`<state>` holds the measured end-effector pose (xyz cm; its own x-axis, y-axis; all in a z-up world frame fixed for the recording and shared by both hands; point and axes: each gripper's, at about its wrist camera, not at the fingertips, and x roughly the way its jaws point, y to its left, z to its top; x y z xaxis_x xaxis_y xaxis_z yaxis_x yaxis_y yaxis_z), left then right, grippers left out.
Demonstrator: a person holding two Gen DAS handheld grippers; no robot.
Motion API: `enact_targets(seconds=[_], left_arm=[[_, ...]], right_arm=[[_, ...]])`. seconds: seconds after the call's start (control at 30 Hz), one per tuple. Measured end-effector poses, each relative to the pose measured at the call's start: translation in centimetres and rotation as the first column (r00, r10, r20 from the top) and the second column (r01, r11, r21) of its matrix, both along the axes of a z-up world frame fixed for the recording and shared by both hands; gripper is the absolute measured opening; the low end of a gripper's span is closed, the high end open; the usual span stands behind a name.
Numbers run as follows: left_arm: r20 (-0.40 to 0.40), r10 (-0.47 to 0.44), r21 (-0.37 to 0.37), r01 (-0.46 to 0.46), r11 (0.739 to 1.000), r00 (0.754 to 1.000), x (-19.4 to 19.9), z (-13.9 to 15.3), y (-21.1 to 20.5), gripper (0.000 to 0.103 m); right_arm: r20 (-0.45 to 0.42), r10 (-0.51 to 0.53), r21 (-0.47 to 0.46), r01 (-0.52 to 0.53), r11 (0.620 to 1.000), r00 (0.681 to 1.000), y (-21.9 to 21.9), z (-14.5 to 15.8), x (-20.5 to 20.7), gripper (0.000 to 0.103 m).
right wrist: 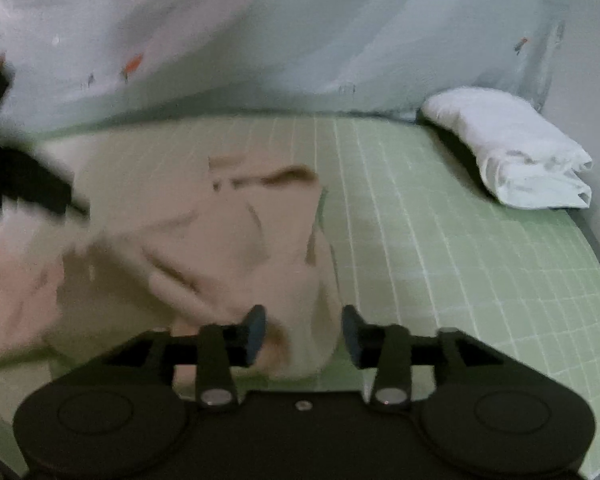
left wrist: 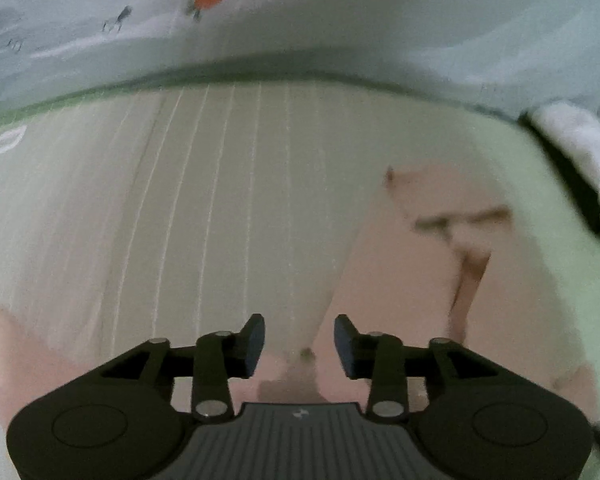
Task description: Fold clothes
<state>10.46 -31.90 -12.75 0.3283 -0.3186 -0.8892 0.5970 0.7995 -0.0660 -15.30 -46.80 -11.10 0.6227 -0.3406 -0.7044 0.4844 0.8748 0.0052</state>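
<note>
right wrist view: right gripper (right wrist: 304,330) fingers spread, pink garment (right wrist: 236,240) between; left gripper (left wrist: 299,340) released; green mat (right wrist: 440,240) bare toward white folded cloth (right wrist: 512,152).

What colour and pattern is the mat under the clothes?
The mat is light green with a white grid of lines, clearest in the right wrist view.

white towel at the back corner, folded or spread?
Folded. The white towel sits as a compact bundle on the green mat, with stacked layers showing at its near end.

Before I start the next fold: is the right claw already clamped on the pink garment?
No. The right claw stands open, its pads apart, with the pink garment lying loose between them.
</note>
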Motion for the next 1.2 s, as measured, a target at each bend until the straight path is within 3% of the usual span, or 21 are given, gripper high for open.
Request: enact_targets(seconds=[0.13,0.27,0.5,0.6,0.7,0.77,0.87,0.93,1.0,1.1,1.2], left_arm=[[0.003,0.006,0.02,-0.006,1.0,1.0,-0.9,-1.2,2.1,0.06],[-0.05,0.019,0.023,-0.018,1.0,0.999,-1.2,-3.1,4.0,0.063],[-0.134,0.045,-0.024,-0.049,0.999,0.99,0.1,-4.9,5.6,0.071],[-0.137,0.039,-0.014,-0.041,0.999,0.99,0.5,-5.4,5.3,0.077],[-0.139,0.042,-0.02,-0.046,0.999,0.989,0.8,-5.6,5.0,0.087],[-0.14,0.045,-0.022,-0.049,0.999,0.989,0.7,-5.7,4.9,0.088],[-0.127,0.038,-0.003,-0.038,0.999,0.991,0.4,-5.7,4.5,0.089],[-0.121,0.035,0.008,-0.035,0.999,0.992,0.3,-5.7,4.4,0.089],[-0.12,0.039,0.014,-0.037,0.999,0.992,0.3,-5.8,4.3,0.089],[-0.123,0.045,0.017,-0.044,0.999,0.991,0.3,-5.8,4.5,0.089],[-0.128,0.054,0.008,-0.053,0.999,0.99,0.3,-5.8,4.9,0.089]], right_arm=[[0.112,-0.046,0.036,0.042,0.998,0.993,-1.5,1.5,1.6,0.075],[0.183,-0.091,0.124,0.068,0.99,0.979,-3.5,1.2,4.7,0.077],[0.038,-0.114,0.314,0.097,0.945,0.993,-7.2,-4.7,11.6,0.077],[0.002,-0.1,0.313,0.095,0.945,0.995,-7.6,-5.7,13.2,0.079],[-0.03,-0.079,0.269,0.084,0.959,0.996,-7.4,-6.4,14.8,0.087],[-0.075,-0.085,0.226,0.1,0.969,0.994,-7.4,-6.9,15.5,0.089],[-0.114,-0.074,0.241,0.1,0.965,0.991,-7.9,-7.8,16.2,0.088],[-0.101,-0.06,0.289,0.087,0.953,0.993,-8.4,-8.1,15.9,0.076],[-0.07,-0.049,0.333,0.069,0.94,0.996,-8.7,-8.2,15.4,0.031],[0.006,-0.085,0.318,0.078,0.945,0.996,-9.2,-6.6,13.5,0.008],[0.086,-0.174,0.223,0.151,0.963,0.981,-9.8,-3.6,10.8,0.007]])
